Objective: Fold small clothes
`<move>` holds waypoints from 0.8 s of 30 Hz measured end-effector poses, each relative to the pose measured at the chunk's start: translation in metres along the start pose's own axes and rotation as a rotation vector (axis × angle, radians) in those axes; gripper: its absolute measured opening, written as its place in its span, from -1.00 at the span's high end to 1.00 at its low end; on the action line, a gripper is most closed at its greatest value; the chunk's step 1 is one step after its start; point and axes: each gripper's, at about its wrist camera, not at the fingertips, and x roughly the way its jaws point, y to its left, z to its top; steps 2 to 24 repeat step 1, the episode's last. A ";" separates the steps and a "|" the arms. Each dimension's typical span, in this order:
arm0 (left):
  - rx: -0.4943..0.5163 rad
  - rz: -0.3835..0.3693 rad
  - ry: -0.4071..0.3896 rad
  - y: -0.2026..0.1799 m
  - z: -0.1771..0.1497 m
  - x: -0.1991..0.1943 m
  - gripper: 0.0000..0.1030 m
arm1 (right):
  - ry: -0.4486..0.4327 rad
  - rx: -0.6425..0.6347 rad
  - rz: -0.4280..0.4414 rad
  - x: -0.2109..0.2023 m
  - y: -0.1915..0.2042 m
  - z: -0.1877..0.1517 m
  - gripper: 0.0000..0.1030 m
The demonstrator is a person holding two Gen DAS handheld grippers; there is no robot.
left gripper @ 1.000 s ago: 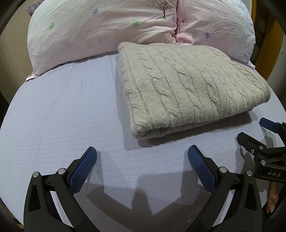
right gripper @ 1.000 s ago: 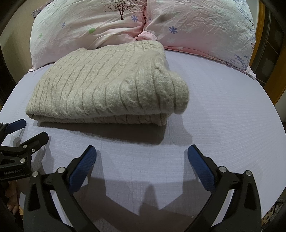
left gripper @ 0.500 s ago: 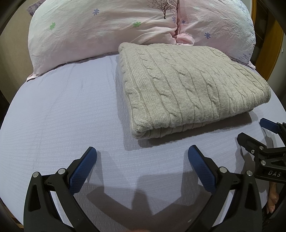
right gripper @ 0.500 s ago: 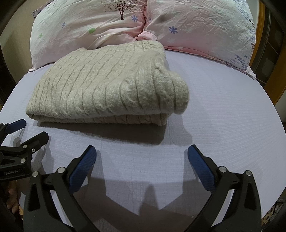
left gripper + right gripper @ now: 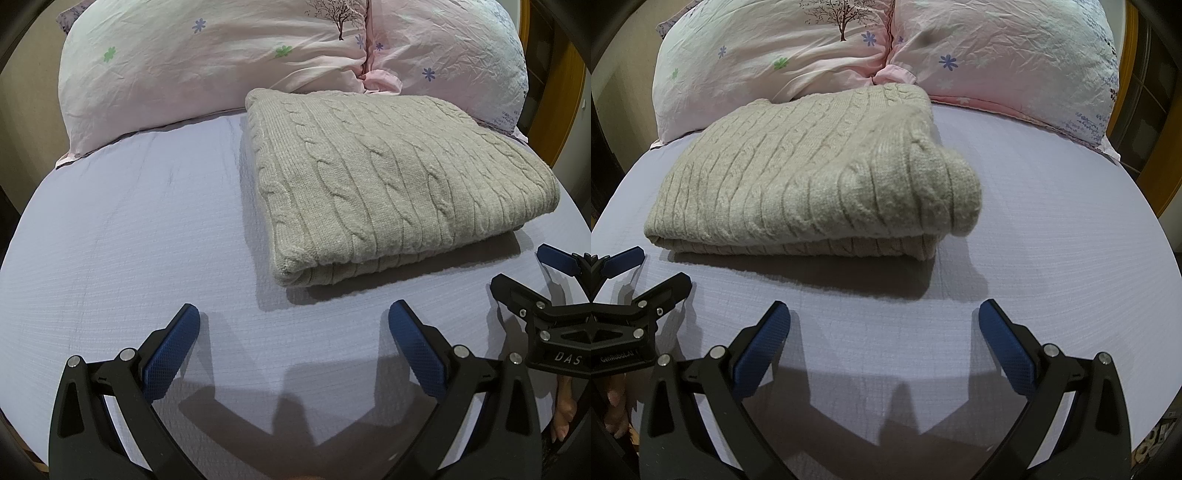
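Note:
A beige cable-knit sweater (image 5: pixel 391 184) lies folded in a thick rectangle on the lavender bed sheet (image 5: pixel 129 240), its far edge against the pillows. It also shows in the right wrist view (image 5: pixel 820 184). My left gripper (image 5: pixel 293 317) is open and empty, low over the sheet just in front of the sweater's near left corner. My right gripper (image 5: pixel 884 317) is open and empty, in front of the sweater's near right corner. Each gripper shows at the edge of the other's view, the right gripper (image 5: pixel 532 273) and the left gripper (image 5: pixel 646 269).
Two pink floral pillows (image 5: pixel 221 55) (image 5: pixel 1015 59) lie across the head of the bed behind the sweater. A wooden frame (image 5: pixel 569 92) stands at the right edge. Bare sheet (image 5: pixel 1052 221) lies right of the sweater.

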 end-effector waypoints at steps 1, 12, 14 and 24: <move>0.000 0.000 0.000 0.000 0.000 0.000 -0.97 | 0.000 0.000 0.000 0.000 0.000 0.000 -0.97; 0.000 0.000 0.000 0.000 0.000 0.000 -0.97 | 0.000 0.000 0.000 0.000 0.000 0.000 -0.97; 0.000 0.000 0.000 0.000 0.000 0.000 -0.97 | 0.000 0.000 0.000 0.000 0.000 0.000 -0.97; 0.000 0.000 0.000 0.000 0.000 0.000 -0.97 | 0.000 0.000 0.000 0.000 0.000 0.000 -0.97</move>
